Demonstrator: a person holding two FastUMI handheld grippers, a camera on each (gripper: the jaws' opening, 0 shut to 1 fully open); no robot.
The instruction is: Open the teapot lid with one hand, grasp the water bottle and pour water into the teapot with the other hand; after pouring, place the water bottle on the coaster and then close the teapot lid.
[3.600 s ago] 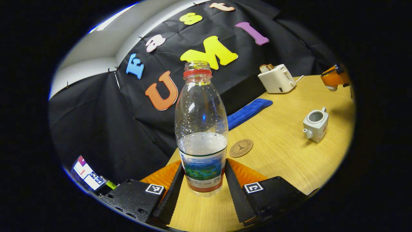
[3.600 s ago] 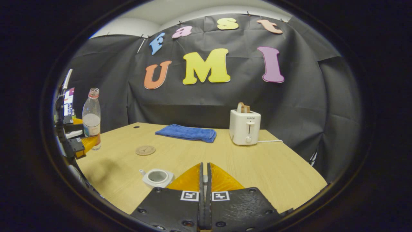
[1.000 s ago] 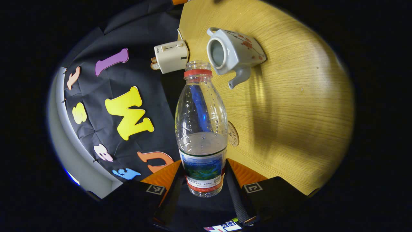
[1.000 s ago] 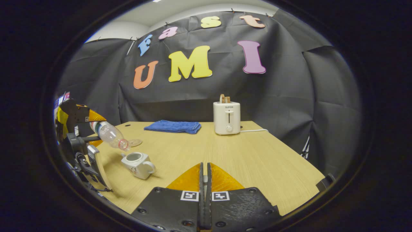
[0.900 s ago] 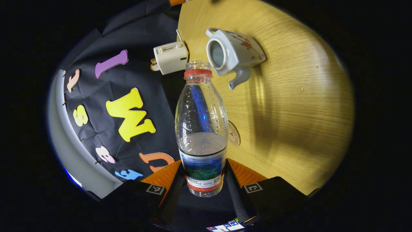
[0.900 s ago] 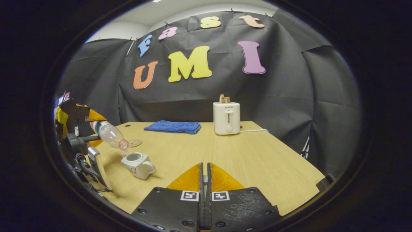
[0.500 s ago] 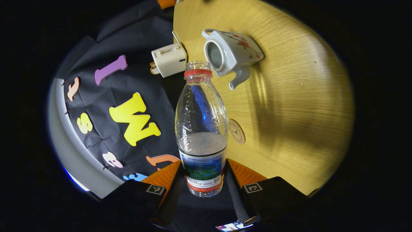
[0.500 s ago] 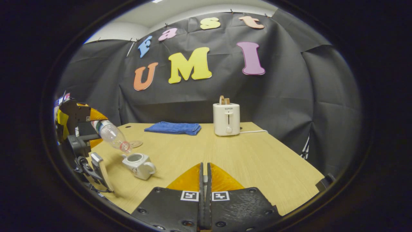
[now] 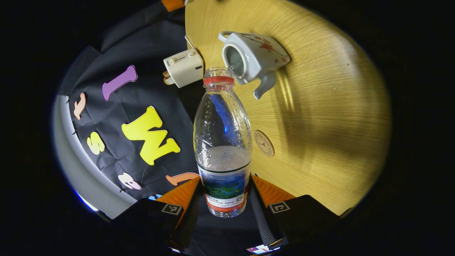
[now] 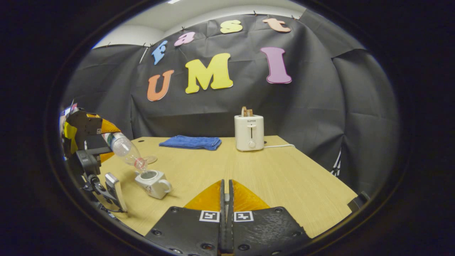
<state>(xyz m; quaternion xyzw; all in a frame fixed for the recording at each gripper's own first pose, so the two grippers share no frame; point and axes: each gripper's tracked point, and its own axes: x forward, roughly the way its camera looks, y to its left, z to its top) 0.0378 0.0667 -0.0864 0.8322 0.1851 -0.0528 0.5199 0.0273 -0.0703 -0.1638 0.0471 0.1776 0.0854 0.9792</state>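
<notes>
A clear water bottle [image 9: 222, 142] with a red neck ring and no cap is clamped low down by my left gripper [image 9: 225, 183]. It is tipped mouth-down, and its mouth sits at the open top of the white teapot [image 9: 259, 57]. In the right gripper view the tilted bottle [image 10: 124, 149] and left gripper [image 10: 96, 138] hang over the lidless teapot [image 10: 153, 183] at the table's left. A round coaster [image 10: 151, 159] lies just behind it. My right gripper [image 10: 226, 188] is shut, with a pale sliver of the teapot lid between its fingers, held above the table's near edge.
A white toaster [image 10: 249, 132] with bread in it stands at the back of the wooden table [image 10: 284, 177], its cord trailing right. A folded blue cloth [image 10: 190, 142] lies at the back left. The table's right edge drops off by the black wall.
The bottle, upright on the table 3.6 s ago, is now lifted and tipped. Over the last second its mouth has closed in on the teapot's opening. The right gripper has barely moved.
</notes>
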